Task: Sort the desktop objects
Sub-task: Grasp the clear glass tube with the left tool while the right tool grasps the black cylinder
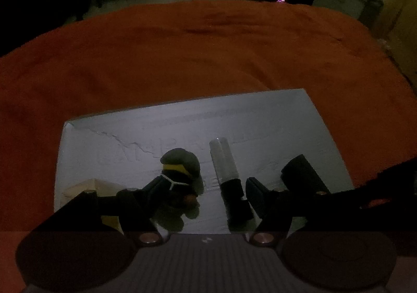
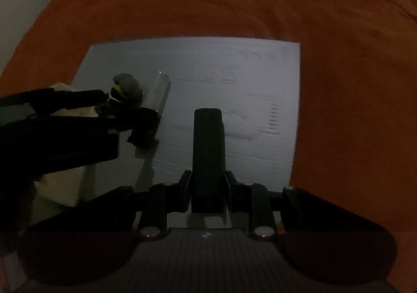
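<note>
My left tongs hide the near end of the marker; the embossed lettering on the white board is too faint to read.

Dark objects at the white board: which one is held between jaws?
The black rectangular block, clamped in the right gripper. The small figure with a yellow band and the clear-capped marker rest on the white board, ungripped.

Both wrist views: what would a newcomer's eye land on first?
The pale embossed board glowing against the dim orange cloth. In the right wrist view a dark upright block stands clamped in the right gripper. Left on the board, the open left gripper hangs over a small dark figure and a silver-capped stick.
</note>
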Demonstrator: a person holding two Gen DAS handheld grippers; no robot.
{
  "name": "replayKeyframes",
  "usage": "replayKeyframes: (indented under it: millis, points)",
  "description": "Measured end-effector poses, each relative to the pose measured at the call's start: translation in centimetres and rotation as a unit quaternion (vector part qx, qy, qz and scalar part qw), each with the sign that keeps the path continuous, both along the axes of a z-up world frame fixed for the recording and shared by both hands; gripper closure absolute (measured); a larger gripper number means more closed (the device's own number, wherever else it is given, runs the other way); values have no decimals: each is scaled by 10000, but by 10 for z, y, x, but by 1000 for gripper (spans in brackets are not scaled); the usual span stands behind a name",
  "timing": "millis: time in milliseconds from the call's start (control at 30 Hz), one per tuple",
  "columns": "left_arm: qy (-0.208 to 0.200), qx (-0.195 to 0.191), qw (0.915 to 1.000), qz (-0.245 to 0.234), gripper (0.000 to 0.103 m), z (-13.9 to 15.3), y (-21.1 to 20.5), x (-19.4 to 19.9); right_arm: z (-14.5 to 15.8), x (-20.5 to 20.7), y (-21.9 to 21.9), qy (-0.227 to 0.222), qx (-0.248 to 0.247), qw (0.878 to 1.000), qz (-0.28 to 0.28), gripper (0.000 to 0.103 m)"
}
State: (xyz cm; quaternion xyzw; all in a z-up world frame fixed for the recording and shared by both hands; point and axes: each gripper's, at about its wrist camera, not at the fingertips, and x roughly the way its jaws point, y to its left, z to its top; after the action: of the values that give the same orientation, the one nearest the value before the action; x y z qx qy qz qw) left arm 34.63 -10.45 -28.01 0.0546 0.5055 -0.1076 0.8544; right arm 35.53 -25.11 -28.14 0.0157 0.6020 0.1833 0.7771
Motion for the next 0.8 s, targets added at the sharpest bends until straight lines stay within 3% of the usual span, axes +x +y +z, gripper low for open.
replayKeyframes:
  millis: [133, 167, 300, 333, 467, 500, 533, 567, 633, 800]
  points:
    - [-12, 30, 10000, 44, 40, 0, -3, -2, 0, 0, 2, -25, 17, 10000, -79, 72]
    - [6, -2, 10000, 59, 45, 2, -3, -4, -1, 0, 2, -27, 17, 9999, -115, 72]
    - [-11, -182, 9997, 154, 46, 10, -2, -9, -3, 2, 6, -118, -132, 9996, -235, 46]
    - [-44, -175, 9998, 112, 46, 12, -4, -10, -3, 3, 6, -153, -157, 9994, -265, 44]
    - [-93, -144, 9998, 73, 60, 14, -9, -16, -4, 4, 10, -212, -156, 9996, -141, 49]
    - [-278, -54, 9996, 98, 68, 17, -10, -20, -3, 3, 13, -227, -160, 9996, -37, 60]
    - [-552, 64, 9984, 102, 68, 22, -11, -25, -3, 2, 16, -227, -152, 9996, 97, 74]
    - [-693, 123, 9975, 20, 68, 24, -13, -28, -2, 1, 19, -240, -178, 9993, 214, 74]
    - [-491, 31, 9986, -206, 71, 22, -13, -26, 1, -3, 25, -313, -396, 9982, 329, 74]
    - [-143, -170, 9998, 9, 72, 12, -6, -18, 9, -9, 17, -178, -468, 9986, 168, 74]
